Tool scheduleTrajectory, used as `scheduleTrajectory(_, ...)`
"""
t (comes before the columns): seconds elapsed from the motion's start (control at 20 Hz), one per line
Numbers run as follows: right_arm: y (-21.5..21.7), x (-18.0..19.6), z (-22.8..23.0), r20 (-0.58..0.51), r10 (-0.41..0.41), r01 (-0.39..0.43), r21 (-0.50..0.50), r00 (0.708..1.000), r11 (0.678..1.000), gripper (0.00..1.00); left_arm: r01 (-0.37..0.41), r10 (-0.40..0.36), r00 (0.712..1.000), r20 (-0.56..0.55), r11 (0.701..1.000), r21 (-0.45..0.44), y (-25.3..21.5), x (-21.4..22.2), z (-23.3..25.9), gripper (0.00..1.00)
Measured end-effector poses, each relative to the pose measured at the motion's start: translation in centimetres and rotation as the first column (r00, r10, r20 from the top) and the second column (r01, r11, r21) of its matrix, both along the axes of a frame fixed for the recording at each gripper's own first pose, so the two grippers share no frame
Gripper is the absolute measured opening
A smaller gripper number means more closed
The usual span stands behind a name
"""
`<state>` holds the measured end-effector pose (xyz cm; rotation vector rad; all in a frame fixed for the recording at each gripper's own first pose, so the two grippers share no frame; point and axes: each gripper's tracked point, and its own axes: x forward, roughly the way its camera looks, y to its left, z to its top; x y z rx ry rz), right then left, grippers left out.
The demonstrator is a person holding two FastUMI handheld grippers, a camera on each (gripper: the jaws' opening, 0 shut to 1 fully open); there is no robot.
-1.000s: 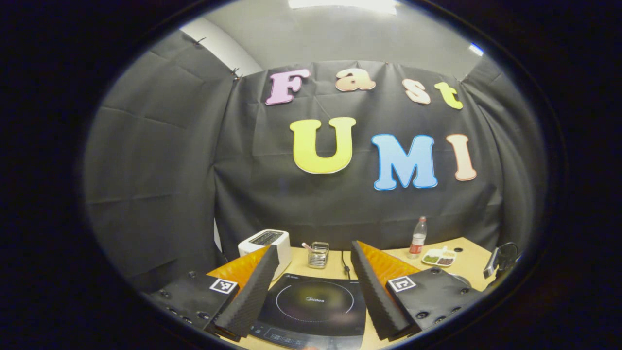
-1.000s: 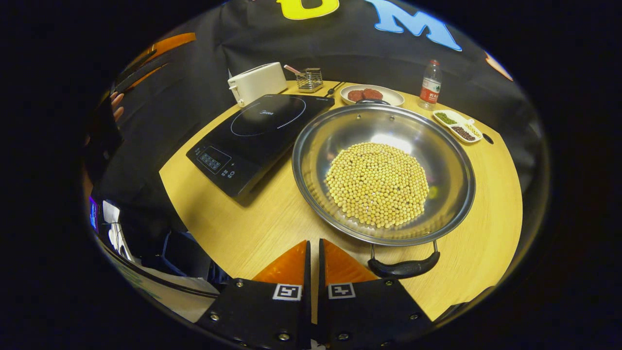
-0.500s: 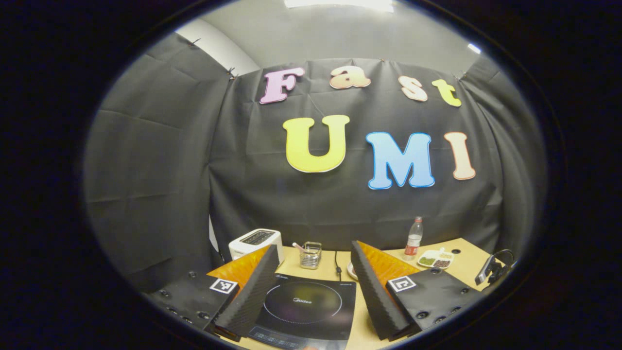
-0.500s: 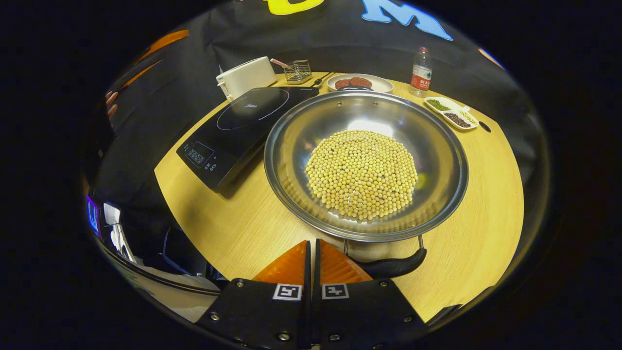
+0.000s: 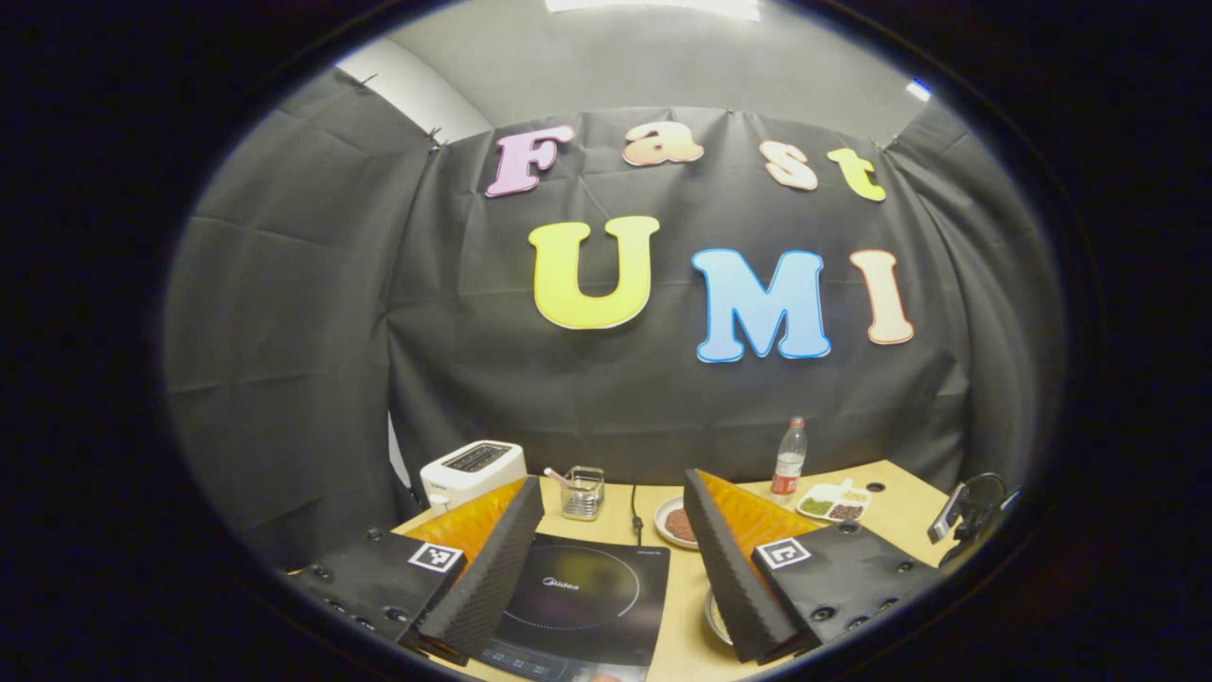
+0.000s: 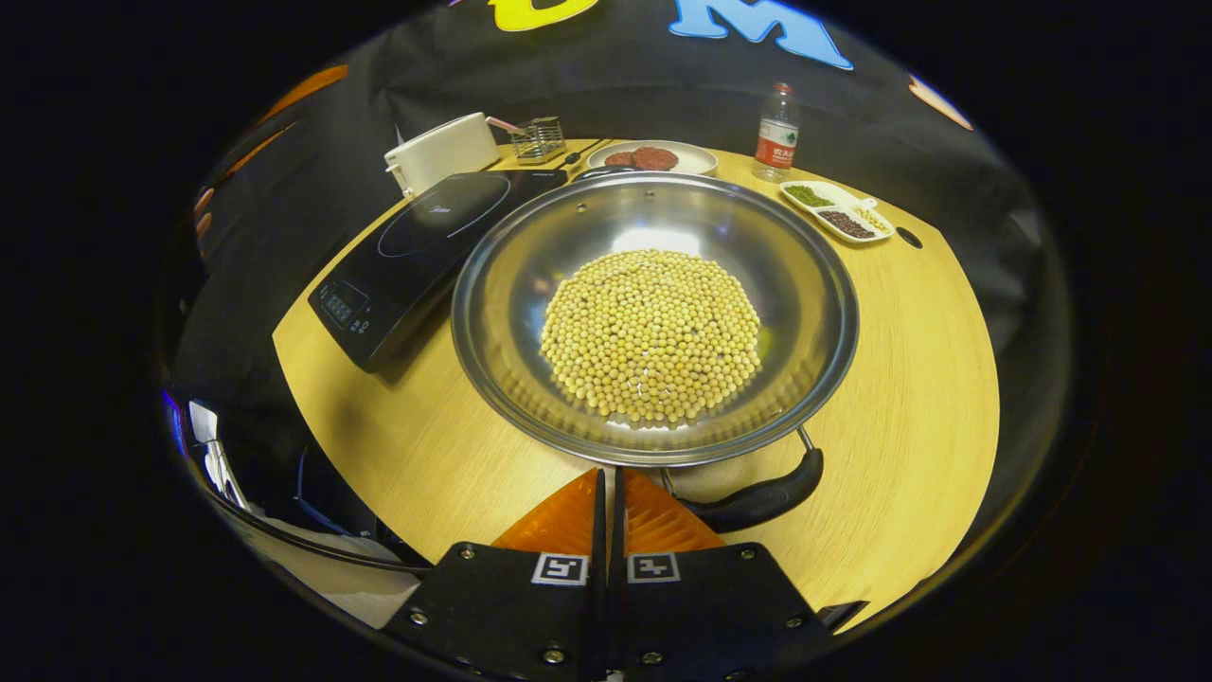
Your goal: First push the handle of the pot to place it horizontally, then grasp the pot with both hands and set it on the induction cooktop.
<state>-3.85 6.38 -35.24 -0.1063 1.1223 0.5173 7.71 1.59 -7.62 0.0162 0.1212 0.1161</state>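
**K:** On the wooden table (image 6: pixel 454 445), right of the induction cooktop (image 6: pixel 417 246), sits the pot (image 6: pixel 653 313), full of yellow beans (image 6: pixel 651 333). Near handle (image 6: pixel 757 497) points at the right gripper's camera, far handle toward the plate of patties (image 6: pixel 653 156). So the handle axis runs front-to-back, not horizontal yet.

**M:** Right gripper (image 6: pixel 611 483) state?

**K:** Fingers pressed together, nothing between them. Tips just beside the left end of the near handle; contact or not, can't tell from this angle.

**M:** Good for a push. Closed tips make a stiff poker. Plan?

**K:** My read: press sideways on the handle's end, far from the pot's centre, so it spins rather than slides. Keep the tips low, on the black grip, not the thin wire bracket. Go slow, beans are loose and the bowl is shallow.

**M:** Which way?

**K:** Either rotation works in principle. I'd watch the pot rim near the cooktop edge; they look almost touching, so a slide that way would jam.

**M:** Left gripper (image 5: pixel 611 540)?

**K:** Jaws spread wide, holding nothing, raised and aimed at the back wall with the cooktop (image 5: pixel 578 606) below it. A sliver of pot rim (image 5: pixel 712 616) shows by its finger. Keep it clear until the turn is done, then each gripper takes a handle.
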Motion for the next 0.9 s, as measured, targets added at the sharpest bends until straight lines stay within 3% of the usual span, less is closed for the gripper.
scheduleTrajectory(0.25,-1.9,1.3,-0.6,-0.006,-0.011,0.010,-0.024,1.000,1.000,0.01,0.008,-0.008,1.000,-0.002,1.000,0.003,-1.2,0.8,0.0,0.99)
scheduleTrajectory(0.3,-2.3,1.5,-0.8,-0.007,-0.011,0.011,-0.028,1.000,1.000,0.01,0.009,-0.009,1.000,-0.005,1.000,0.004,-1.4,0.9,0.0,0.94)
scheduleTrajectory(0.45,-3.4,2.4,-1.1,-0.005,-0.016,0.016,-0.044,1.000,0.999,0.01,0.007,-0.007,1.000,-0.018,1.000,0.010,-1.7,1.2,-0.6,0.99)
scheduleTrajectory(0.5,-3.8,2.8,-1.3,-0.005,-0.020,0.019,-0.049,1.000,0.999,0.01,0.005,-0.005,1.000,-0.021,1.000,0.013,-1.7,1.2,-0.6,0.95)
scheduleTrajectory(0.9,-7.5,5.9,-2.4,0.011,-0.074,0.075,-0.100,0.997,0.992,0.01,-0.025,0.026,0.999,-0.033,0.999,0.033,-0.8,0.8,-0.5,0.99)
